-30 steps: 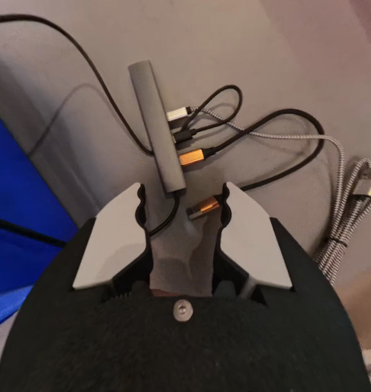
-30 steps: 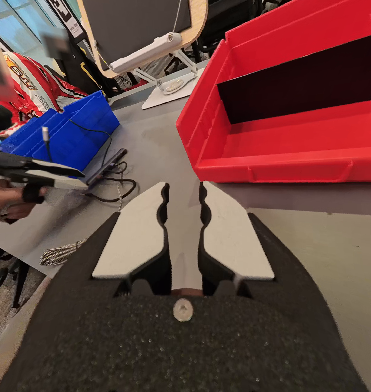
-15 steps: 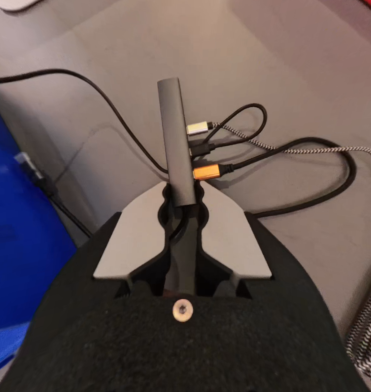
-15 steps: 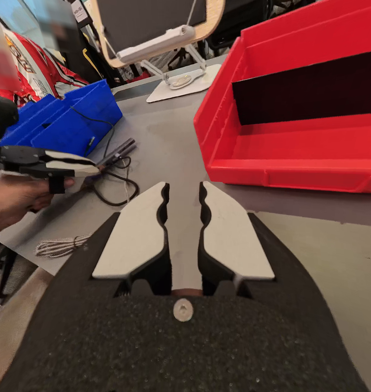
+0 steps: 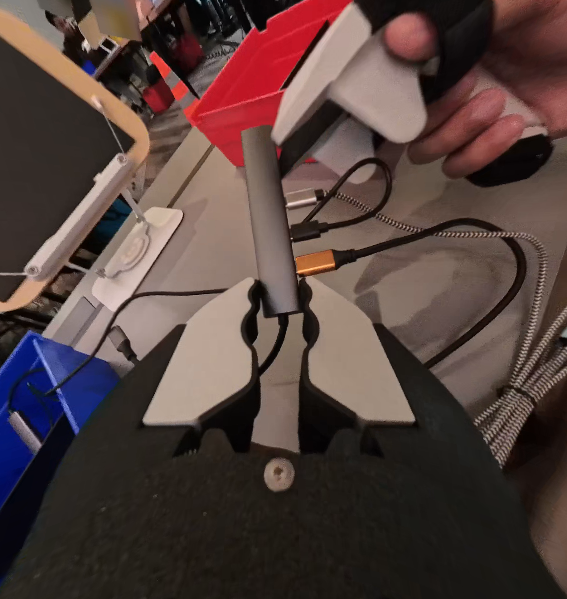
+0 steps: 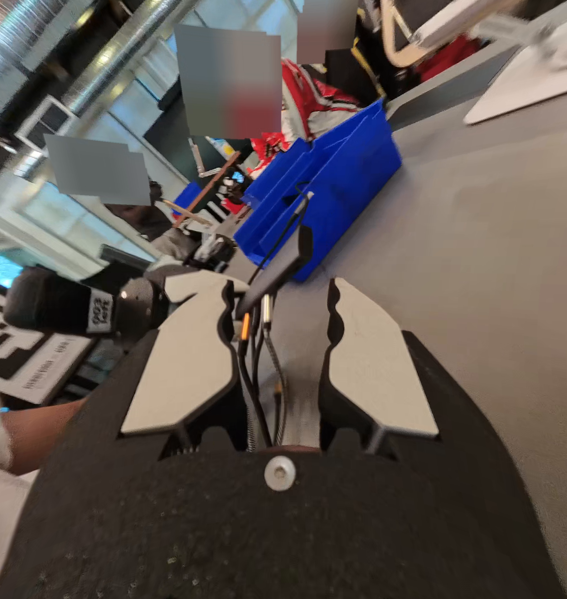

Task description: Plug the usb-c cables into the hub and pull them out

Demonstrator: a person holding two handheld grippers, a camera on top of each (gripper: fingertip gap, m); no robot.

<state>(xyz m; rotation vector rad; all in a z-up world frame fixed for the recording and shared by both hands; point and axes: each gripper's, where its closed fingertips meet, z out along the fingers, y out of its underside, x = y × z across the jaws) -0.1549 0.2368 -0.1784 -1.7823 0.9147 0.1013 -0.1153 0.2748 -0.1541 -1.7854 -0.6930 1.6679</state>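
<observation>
My left gripper (image 5: 279,288) is shut on the near end of the dark grey hub (image 5: 266,220) and holds it tilted up off the grey table (image 5: 211,227). Three cables are plugged into the hub's right side: a silver plug (image 5: 300,198), a black plug (image 5: 305,230) and an orange plug (image 5: 314,266). My right gripper (image 6: 280,285) is open, with the hub (image 6: 282,262) just ahead. The orange plug (image 6: 244,325) and silver plug (image 6: 266,311) hang between its fingers, nearer the left one, and neither pad presses on them. Its white finger (image 5: 324,90) shows beside the hub's far end.
A red bin (image 5: 243,97) stands behind the hub and a blue bin (image 5: 32,405) to the left, with the hub's own thin lead running into it. A coiled braided cable (image 5: 518,389) lies at the right. A board on a white stand (image 5: 136,246) is at far left. My right fingertips sit around 7 centimetres from my left ones.
My left gripper shut on the hub's end and lifted it off the table. My right gripper swung over from the red bin to the hub's plugs and opened wider.
</observation>
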